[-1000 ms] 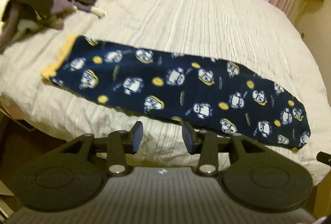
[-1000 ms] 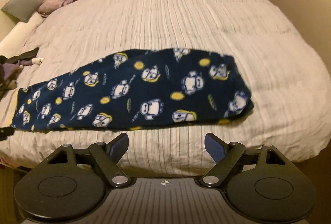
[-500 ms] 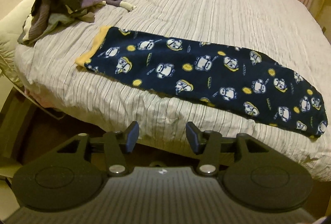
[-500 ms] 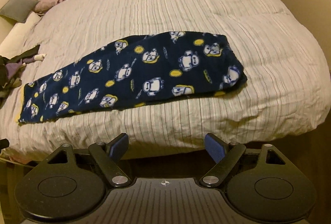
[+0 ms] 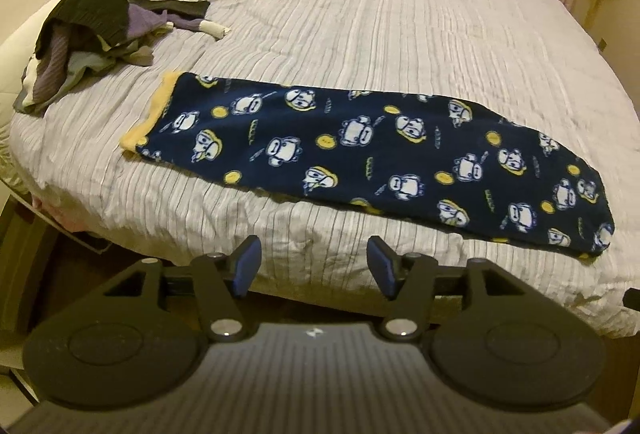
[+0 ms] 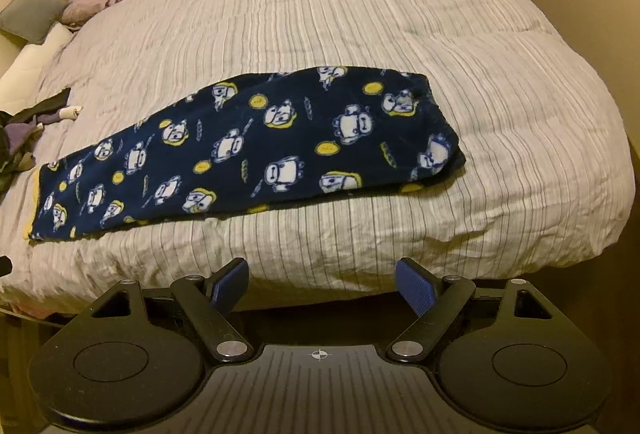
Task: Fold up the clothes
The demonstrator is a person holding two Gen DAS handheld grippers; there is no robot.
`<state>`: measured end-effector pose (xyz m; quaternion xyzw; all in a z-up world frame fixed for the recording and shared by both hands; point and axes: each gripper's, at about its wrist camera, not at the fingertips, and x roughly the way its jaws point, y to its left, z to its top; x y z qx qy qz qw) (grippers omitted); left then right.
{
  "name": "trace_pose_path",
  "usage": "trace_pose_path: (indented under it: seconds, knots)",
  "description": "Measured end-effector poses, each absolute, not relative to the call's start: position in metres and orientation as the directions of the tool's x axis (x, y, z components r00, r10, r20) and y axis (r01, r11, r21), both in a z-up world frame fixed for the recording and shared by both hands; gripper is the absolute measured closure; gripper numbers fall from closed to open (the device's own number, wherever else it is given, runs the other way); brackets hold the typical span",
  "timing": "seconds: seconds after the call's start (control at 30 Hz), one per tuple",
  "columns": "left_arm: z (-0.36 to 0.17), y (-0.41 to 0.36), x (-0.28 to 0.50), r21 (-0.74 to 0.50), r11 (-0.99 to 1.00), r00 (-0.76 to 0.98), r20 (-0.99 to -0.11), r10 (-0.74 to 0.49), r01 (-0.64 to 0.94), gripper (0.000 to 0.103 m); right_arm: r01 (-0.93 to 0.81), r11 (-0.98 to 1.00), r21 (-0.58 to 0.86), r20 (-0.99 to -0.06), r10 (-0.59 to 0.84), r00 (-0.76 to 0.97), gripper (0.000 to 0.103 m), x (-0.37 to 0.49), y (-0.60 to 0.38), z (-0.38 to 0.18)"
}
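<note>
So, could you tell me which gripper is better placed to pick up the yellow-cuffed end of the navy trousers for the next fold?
Left, probably. The yellow cuff lies toward the left gripper, whose empty jaws are opening; the right gripper faces the opposite end.

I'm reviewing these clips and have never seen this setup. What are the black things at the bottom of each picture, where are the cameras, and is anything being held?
There is no robot here: a person carries a two-finger tool in each hand, and each tool has a wide-angle camera looking along its fingers. The black shapes at the bottom are those tools. One picture comes from the left tool, whose jaws are opening with nothing between them; the other from the right tool, open and empty. Both look down at a bed with a striped cover. On it lies a long navy fleece garment with a cartoon print and a yellow edge, laid flat. A pile of dark clothes sits further left.
</note>
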<state>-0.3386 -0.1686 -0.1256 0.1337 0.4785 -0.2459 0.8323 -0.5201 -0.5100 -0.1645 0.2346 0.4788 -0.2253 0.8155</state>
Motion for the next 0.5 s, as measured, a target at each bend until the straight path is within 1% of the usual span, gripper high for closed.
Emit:
trace_pose_path:
  seconds: [0.5]
  knots:
    - [-0.133, -0.191, -0.338, -0.001, 0.828, 0.406, -0.871, -0.276, 0.56, 0.048, 0.595, 0.787, 0.164, -0.896, -0.134, 0.424, 0.019, -0.51, -0.522, -0.176]
